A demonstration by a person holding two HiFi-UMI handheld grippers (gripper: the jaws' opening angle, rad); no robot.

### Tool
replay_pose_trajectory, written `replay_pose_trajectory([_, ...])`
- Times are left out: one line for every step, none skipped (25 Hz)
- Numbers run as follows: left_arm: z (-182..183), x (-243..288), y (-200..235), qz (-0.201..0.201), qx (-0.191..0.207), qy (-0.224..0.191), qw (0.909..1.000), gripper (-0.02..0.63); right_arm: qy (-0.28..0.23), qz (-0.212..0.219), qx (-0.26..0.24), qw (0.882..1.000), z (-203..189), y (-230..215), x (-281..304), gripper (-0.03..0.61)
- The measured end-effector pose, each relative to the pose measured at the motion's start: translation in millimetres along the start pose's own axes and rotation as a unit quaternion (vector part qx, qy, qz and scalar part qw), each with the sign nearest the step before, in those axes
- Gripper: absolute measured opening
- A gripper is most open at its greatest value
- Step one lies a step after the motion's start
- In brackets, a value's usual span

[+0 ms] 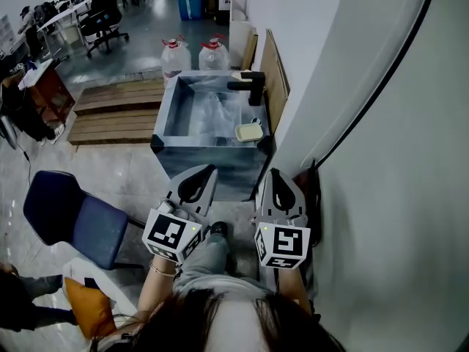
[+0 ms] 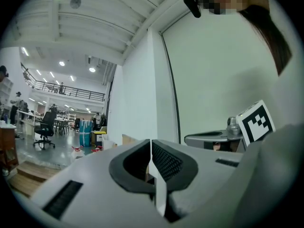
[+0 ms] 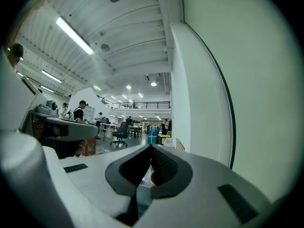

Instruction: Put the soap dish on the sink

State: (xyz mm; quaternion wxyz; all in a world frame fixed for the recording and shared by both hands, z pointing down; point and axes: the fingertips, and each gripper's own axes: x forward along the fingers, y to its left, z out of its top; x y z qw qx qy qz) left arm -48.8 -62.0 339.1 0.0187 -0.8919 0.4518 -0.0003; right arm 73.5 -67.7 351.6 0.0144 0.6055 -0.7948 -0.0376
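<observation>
Ahead of both grippers, the pale soap dish (image 1: 249,131) is being carried at the right edge of the sink (image 1: 165,116), nearer than the black faucet (image 1: 250,87). The left gripper (image 1: 207,169) and the right gripper (image 1: 275,173) are being held short of the sink, with each one's jaws pressed together on nothing.

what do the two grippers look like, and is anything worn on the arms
The left gripper and right gripper are pale grey shells tapering to a point, with black pads of fine grid texture lining the jaws. Each carries a white cube printed with black square markers, left cube and right cube. A thin bracelet circles the left wrist. No cables show.
</observation>
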Motion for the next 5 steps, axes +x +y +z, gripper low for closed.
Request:
replay_pose_trajectory([-0.4,1.3,0.8,0.001,0.000,0.000,1.0000,0.009,0.001,0.000,0.000,1.000,-0.7,-0.9,2.1,0.026])
replay_pose_trajectory([-1.1,2.8,1.8,0.001,0.000,0.001,1.0000,0.009,0.002,0.000,0.000,1.000,-1.5,-1.7,4.3,0.025])
replay_pose_trajectory([-1.9,4.5,2.8,0.002,-0.001,0.002,1.0000,0.009,0.002,0.000,-0.001,1.000,-2.2,-2.4,6.6,0.025])
replay_pose_trajectory([-2.8,6.2,3.8,0.003,-0.001,0.002,1.0000,0.009,0.002,0.000,-0.003,1.000,-2.9,-3.1,8.9,0.025])
replay_pose_trajectory([-3.7,8.0,4.7,0.003,-0.001,0.003,1.0000,0.009,0.002,0.000,-0.005,1.000,-3.5,-3.8,11.1,0.025])
